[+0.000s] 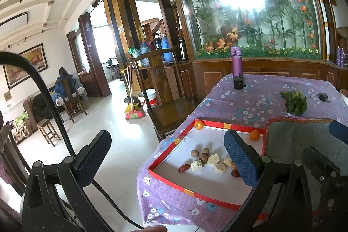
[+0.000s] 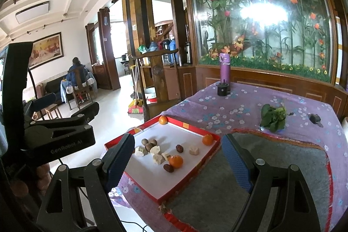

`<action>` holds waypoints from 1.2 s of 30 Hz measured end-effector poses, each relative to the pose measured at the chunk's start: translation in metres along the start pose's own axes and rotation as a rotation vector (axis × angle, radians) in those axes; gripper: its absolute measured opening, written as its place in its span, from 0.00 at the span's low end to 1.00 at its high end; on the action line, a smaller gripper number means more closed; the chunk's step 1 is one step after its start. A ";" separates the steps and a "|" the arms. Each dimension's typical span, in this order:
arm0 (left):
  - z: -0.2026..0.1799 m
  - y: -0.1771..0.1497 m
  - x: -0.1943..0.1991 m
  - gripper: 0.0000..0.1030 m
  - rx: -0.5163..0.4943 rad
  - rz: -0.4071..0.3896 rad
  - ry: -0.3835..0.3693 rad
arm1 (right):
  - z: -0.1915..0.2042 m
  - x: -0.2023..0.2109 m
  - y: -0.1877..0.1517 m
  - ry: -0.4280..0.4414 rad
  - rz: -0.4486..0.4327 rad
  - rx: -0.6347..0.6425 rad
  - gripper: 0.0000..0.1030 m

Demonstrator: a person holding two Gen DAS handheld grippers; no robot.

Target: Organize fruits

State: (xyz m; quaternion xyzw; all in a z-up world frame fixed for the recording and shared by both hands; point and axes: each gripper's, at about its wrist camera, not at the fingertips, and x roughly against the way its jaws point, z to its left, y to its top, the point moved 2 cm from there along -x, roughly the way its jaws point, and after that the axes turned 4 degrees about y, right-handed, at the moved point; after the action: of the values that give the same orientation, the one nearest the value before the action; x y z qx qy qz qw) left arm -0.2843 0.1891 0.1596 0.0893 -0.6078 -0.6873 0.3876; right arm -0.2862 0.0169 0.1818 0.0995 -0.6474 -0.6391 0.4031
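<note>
On the purple flowered tablecloth, small orange tangerines, brown dates, round brown nuts and pale chunks are kept inside a shallow red-rimmed white tray. Both the left gripper and right gripper are held wide open, nothing gripped, hovering near the tray

Three oranges, dates, longans, pale chunks inside red-rimmed tray.
</note>
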 end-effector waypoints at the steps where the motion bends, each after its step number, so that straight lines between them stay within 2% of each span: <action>1: 0.000 -0.001 0.000 1.00 0.001 0.003 0.000 | 0.000 -0.001 0.000 0.001 0.004 -0.002 0.82; 36: -0.005 0.001 -0.025 1.00 0.002 0.033 -0.019 | 0.011 -0.051 0.000 0.002 0.071 0.032 0.81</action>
State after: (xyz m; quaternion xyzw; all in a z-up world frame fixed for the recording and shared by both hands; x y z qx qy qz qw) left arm -0.2635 0.2012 0.1502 0.0730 -0.6133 -0.6811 0.3932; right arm -0.2598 0.0579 0.1635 0.0835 -0.6604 -0.6137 0.4245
